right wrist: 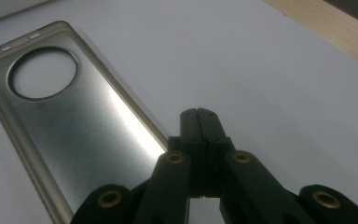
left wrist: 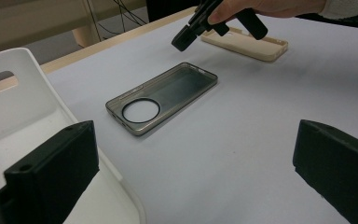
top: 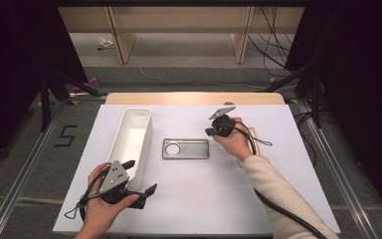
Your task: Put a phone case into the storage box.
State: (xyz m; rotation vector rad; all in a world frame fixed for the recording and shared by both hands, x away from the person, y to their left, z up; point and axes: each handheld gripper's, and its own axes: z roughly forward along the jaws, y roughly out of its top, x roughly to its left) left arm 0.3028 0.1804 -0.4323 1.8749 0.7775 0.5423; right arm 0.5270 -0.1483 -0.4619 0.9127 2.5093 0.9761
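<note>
A grey translucent phone case [top: 185, 148] with a round camera hole lies flat, inner side up, in the middle of the white sheet; it also appears in the left gripper view [left wrist: 163, 98] and close up in the right gripper view [right wrist: 60, 121]. My right gripper [top: 210, 132] hovers just over the case's right end, jaws pressed together with nothing between them [right wrist: 198, 114]. A beige phone case [left wrist: 247, 44] lies behind that hand. My left gripper [top: 139, 177] rests near the front left, jaws wide apart and empty [left wrist: 196, 158], facing the grey case.
A long white tray [top: 124, 132] stands left of the grey case, close to my left gripper [left wrist: 23, 93]. The white sheet [top: 204, 199] covers a wooden table [top: 194, 98]. Cables trail from both grippers. Dark stands flank the table.
</note>
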